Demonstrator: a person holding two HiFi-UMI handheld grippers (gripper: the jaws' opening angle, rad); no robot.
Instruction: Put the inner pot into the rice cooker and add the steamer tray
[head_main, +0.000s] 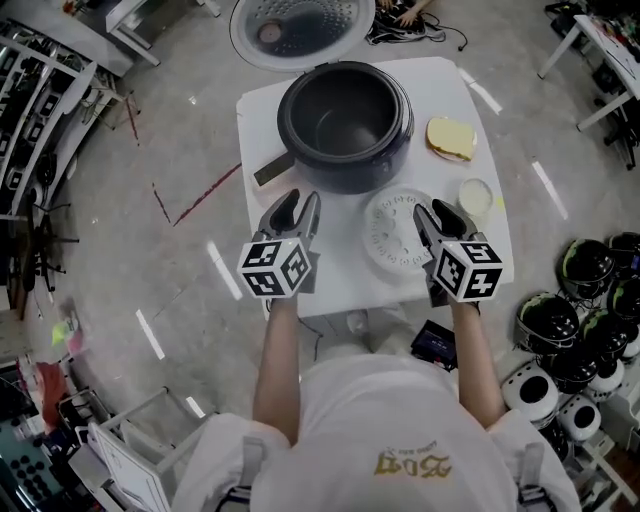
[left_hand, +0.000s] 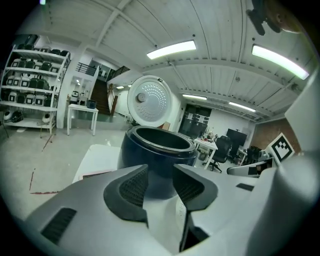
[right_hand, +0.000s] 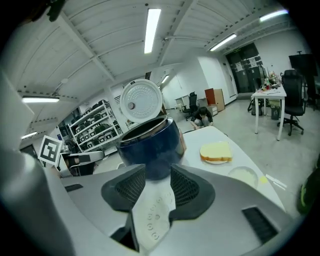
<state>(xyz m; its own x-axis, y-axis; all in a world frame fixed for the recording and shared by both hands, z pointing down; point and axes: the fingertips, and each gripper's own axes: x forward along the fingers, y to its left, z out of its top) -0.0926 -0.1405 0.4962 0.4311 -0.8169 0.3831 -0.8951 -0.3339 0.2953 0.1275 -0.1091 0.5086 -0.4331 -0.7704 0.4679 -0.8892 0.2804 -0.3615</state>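
Nearest us are our own forearms (head_main: 283, 360), each ending in a marker cube and a gripper over the near edge of the white table (head_main: 260, 120). The left gripper (head_main: 298, 203) has its jaws part open with nothing between them. In the left gripper view the gap (left_hand: 160, 170) frames only bare tabletop and the dark cooker (left_hand: 157, 150) beyond. The right gripper (head_main: 432, 210) is also open and empty. Its jaws (right_hand: 157, 170) hang above the right edge of the white perforated tray (right_hand: 152, 210) with the pads clear of it.

The tray (head_main: 395, 235) lies flat on the table just in front of the cooker (head_main: 385, 165). The cooker sits mid-table with its lid (head_main: 295, 25) swung back. A grey pot (head_main: 340, 115) seems already seated in the cooker, though we cannot rule out that this is the cooker's own well. To the right are a yellow slab (head_main: 451, 138) on a plate and a small dish (head_main: 477, 196), both clear of the work.

We judge the pot step done and the tray step just opening. Next, we need the right jaws lowered onto the tray's rim and closed on it. Then we need the tray lifted level and set squarely into the pot's mouth. The left gripper is placed to steady the far edge.
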